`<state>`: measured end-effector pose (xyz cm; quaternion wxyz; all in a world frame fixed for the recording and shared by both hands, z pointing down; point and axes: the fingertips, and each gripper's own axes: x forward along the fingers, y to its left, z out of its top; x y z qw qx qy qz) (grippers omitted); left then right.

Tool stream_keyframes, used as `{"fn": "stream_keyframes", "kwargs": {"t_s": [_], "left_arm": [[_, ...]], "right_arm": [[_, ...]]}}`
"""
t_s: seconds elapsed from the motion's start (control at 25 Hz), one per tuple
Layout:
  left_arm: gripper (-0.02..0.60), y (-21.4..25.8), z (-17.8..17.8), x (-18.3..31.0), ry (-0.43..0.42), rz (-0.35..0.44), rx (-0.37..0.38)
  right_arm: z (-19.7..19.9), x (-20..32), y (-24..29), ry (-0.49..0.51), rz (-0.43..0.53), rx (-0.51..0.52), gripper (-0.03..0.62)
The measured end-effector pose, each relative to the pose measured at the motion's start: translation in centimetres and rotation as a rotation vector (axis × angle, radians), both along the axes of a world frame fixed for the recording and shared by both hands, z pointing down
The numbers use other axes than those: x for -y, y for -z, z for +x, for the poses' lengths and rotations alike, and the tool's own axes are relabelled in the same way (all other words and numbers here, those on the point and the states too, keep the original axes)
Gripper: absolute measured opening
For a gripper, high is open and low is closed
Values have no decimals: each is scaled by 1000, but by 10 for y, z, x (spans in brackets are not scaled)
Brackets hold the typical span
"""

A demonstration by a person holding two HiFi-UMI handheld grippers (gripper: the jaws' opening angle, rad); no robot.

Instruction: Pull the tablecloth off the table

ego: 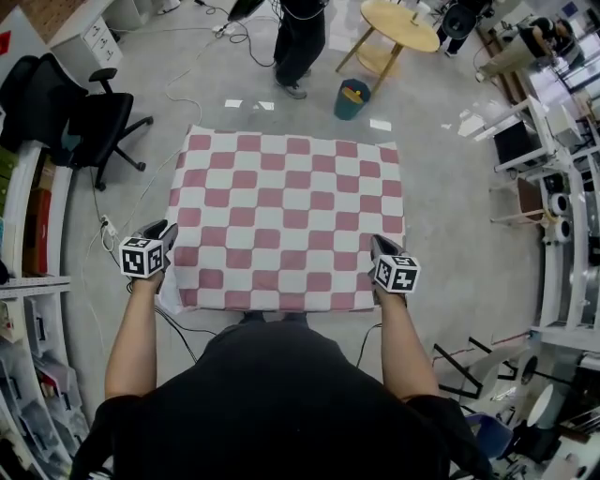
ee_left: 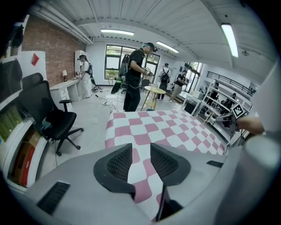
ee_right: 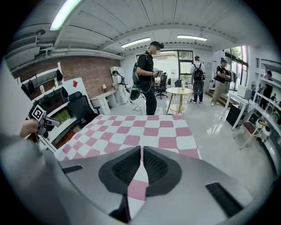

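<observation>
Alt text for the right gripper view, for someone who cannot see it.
The right gripper is shut on the near edge of a pink-and-white checked tablecloth that lies spread flat. Beyond it, a person in black stands beside a round table.

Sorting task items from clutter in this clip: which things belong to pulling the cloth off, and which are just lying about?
Part of the job:
- checked tablecloth
- right claw, shut on the cloth's near edge
- left claw, open, with the cloth between its jaws

Just lying about:
- black office chair
- teal bin
- round wooden table
</observation>
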<state>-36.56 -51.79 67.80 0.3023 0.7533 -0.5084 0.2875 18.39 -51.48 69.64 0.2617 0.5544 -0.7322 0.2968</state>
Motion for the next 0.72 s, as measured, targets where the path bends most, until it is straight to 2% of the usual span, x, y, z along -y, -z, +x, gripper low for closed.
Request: {"fn": "stream_keyframes", "kwargs": {"t_s": [0.36, 0.72], "left_arm": [[161, -62, -20, -16, 39, -108, 41], [210, -110, -32, -30, 81, -196, 33]], "right_arm": [[60, -18, -55, -65, -91, -86, 44], [128, -35, -103, -152, -184, -111, 81]]}}
